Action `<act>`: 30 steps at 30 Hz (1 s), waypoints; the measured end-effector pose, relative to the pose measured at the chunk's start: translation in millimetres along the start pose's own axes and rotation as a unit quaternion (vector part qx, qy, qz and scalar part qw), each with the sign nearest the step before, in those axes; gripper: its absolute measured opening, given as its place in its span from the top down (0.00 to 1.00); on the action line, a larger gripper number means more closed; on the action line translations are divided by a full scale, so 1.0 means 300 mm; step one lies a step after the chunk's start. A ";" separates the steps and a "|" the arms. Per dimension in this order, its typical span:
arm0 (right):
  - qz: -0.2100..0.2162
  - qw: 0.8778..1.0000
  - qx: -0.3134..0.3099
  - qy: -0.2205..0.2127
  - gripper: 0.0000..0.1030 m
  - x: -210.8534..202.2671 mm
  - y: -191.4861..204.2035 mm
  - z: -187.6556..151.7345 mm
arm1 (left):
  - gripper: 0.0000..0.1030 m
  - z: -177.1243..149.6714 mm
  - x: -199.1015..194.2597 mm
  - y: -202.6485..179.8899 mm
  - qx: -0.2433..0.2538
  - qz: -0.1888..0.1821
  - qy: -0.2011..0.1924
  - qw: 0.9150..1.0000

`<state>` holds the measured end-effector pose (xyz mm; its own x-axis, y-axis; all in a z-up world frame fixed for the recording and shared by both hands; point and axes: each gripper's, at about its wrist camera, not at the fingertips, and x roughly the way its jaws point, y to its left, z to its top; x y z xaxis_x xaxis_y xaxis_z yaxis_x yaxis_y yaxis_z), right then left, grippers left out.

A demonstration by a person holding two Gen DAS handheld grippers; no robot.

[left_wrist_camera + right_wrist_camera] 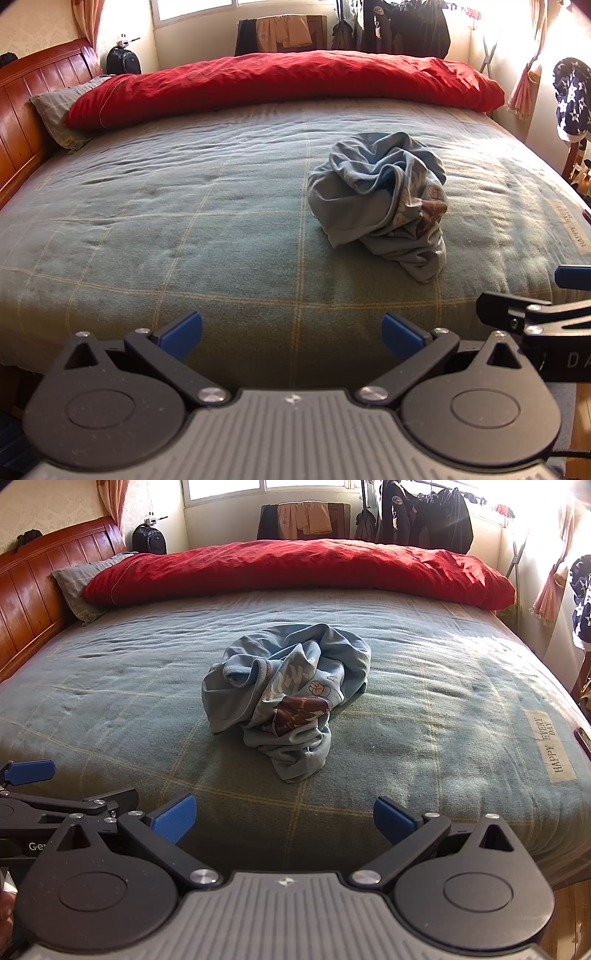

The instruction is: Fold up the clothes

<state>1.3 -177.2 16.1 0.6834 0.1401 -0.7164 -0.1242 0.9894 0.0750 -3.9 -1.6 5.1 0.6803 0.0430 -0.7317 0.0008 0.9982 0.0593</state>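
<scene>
I see the bed [184,221] spread with a green plaid blanket, a red duvet [280,81] along its far edge. A crumpled blue shirt [284,694] lies mid-bed, untouched. My left gripper [291,332] and right gripper [284,816] hang released at the near edge, well apart from the shirt.

My left gripper [291,334] and right gripper [284,818] hang side by side at the bed's [110,709] near edge. The crumpled garment [284,694] lies mid-bed; the duvet [295,568] lines the far edge, the headboard [40,579] the left.
</scene>
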 end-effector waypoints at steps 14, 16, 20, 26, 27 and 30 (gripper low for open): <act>-0.001 1.000 0.000 0.002 0.00 0.007 0.000 0.004 | 0.01 0.005 0.008 -0.003 0.000 0.003 0.003 1.000; 0.000 1.000 0.000 0.003 0.00 0.011 0.000 0.005 | 0.01 0.005 0.010 -0.003 0.000 0.004 0.003 1.000; 0.001 1.000 0.001 0.007 0.00 0.022 0.001 0.005 | 0.01 0.005 0.018 -0.002 0.000 0.006 0.006 1.000; 0.001 1.000 0.002 0.009 0.00 0.029 -0.001 0.010 | 0.01 0.012 0.025 -0.005 0.002 0.009 0.007 1.000; 0.001 1.000 0.002 0.010 0.00 0.031 -0.002 0.011 | 0.01 0.014 0.028 -0.006 0.002 0.009 0.008 1.000; 0.001 1.000 0.004 0.011 0.00 0.038 -0.007 0.013 | 0.01 0.019 0.037 -0.009 0.002 0.008 0.010 1.000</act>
<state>12.2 -177.6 10.5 0.6668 0.1416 -0.7317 -0.1202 0.9894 0.0820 7.7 -4.0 0.8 0.6648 0.0606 -0.7445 -0.0068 0.9972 0.0750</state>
